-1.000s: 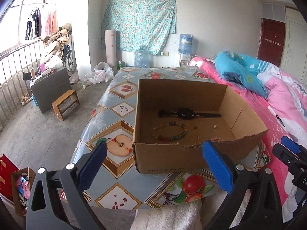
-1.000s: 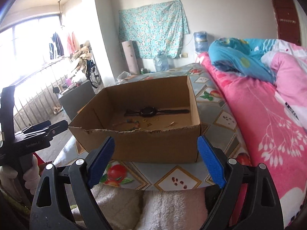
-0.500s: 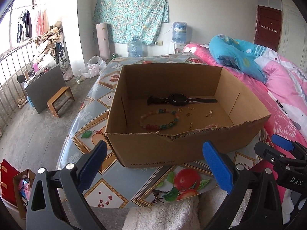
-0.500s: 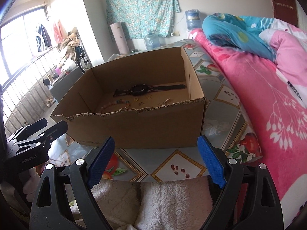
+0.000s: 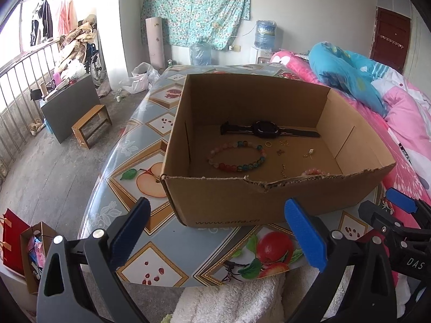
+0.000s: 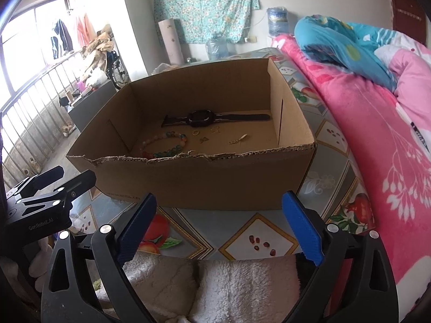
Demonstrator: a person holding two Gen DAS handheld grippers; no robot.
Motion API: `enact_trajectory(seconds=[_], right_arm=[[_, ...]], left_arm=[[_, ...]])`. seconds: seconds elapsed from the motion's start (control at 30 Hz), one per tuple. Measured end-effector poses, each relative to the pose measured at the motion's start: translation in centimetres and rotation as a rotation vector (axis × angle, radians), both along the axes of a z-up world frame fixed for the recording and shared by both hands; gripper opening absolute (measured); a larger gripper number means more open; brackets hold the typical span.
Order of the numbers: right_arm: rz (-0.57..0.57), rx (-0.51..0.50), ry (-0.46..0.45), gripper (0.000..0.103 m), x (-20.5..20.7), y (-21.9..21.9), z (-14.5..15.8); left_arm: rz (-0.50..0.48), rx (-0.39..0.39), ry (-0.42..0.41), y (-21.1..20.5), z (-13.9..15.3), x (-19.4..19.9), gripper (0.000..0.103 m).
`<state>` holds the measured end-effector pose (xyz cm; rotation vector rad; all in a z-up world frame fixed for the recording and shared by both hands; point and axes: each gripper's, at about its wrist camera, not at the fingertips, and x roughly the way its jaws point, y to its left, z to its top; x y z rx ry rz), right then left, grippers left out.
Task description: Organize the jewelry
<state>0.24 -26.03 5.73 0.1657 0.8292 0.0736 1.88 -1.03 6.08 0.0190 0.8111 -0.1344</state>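
Black watch [image 5: 265,129] lies flat, strap running crosswise along box [image 5: 242,204] back wall.

The cardboard box [image 5: 229,210] reads "www.anta.cn"; one tool [image 6: 40,226] reads "GenRobot.AI", the other [image 5: 414,262] "DAS".

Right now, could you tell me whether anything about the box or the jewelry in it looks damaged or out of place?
The cardboard box has a ragged, torn top edge on its near wall, with a notch near the middle. Inside, the watch and beaded bracelet lie flat, and small gold pieces are scattered loose on the floor.
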Motion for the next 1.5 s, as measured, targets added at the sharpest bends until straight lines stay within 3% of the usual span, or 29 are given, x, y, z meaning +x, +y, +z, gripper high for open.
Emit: enact_trajectory(seconds=[0.47, 1.5], right_arm=[[-0.011, -0.008, 0.074, 0.093, 1.1, 0.2, -0.2], [-0.023, 0.003, 0.136, 0.093, 3.3, -0.7, -1.7]], left_arm=[[0.009, -0.024, 0.145, -1.6, -1.7, 1.3, 0.098], [0.017, -0.001, 0.181, -2.9, -2.6, 2.6, 0.097]])
